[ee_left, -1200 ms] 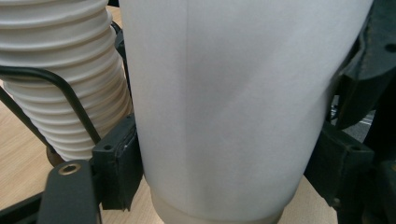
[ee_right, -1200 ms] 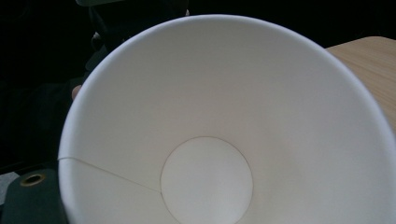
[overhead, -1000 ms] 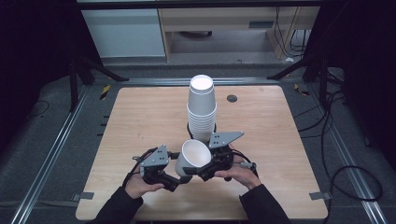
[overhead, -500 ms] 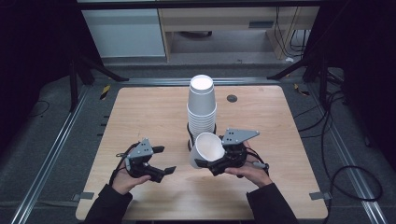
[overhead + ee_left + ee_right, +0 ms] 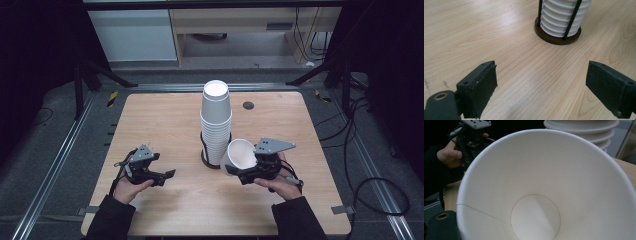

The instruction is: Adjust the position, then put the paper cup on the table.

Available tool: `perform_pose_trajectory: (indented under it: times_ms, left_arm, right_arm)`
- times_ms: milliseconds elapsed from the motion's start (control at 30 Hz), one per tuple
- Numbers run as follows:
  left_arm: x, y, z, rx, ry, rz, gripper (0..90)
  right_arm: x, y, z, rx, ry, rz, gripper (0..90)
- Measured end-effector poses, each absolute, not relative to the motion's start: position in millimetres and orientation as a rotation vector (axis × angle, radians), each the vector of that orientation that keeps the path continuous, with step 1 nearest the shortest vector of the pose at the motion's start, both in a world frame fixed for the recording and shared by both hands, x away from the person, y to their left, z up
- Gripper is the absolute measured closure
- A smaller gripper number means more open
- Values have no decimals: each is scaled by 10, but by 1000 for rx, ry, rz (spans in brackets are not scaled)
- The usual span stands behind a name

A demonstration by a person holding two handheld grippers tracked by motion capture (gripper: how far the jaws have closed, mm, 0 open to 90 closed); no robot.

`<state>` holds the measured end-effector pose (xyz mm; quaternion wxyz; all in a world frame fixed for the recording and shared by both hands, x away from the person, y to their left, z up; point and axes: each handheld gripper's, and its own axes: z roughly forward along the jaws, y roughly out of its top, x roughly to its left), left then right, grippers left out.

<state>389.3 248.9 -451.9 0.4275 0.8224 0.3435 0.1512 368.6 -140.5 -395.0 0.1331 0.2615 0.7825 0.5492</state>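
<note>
A tall stack of white paper cups (image 5: 216,120) stands upside down in a black wire holder on a round dark base (image 5: 556,38) at the table's middle. My right gripper (image 5: 239,172) is shut on a single white paper cup (image 5: 240,156), tilted with its mouth up, just right of the stack. That cup's inside (image 5: 536,195) looms close in the right gripper view. My left gripper (image 5: 162,176) is open and holds nothing, low over the table, left of the stack. Its jaws stand wide apart in the left gripper view, with the holder beyond them.
The wooden table (image 5: 165,125) has a small dark round hole (image 5: 248,105) near its far right. Metal rails (image 5: 60,165) run along both sides of the table, and cables (image 5: 370,185) lie on the floor to the right.
My left gripper let go of the cup and drew away to the left. My right gripper carried the cup to the right of the stack, tilting its mouth upward.
</note>
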Motion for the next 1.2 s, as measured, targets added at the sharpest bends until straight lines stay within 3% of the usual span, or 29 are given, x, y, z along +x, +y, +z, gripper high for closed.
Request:
perform_pose_trajectory:
  times_ms: [833,1200]
  left_arm:
    - [3950,2605,-4537,2044,946,466,92]
    - [3956,2607,-4531,2047,944,469,93]
  right_arm:
    - [3986,-2037,-3898,1194,1893,1180,118]
    - [4191,-2375,-4074,1346,1837,997,116]
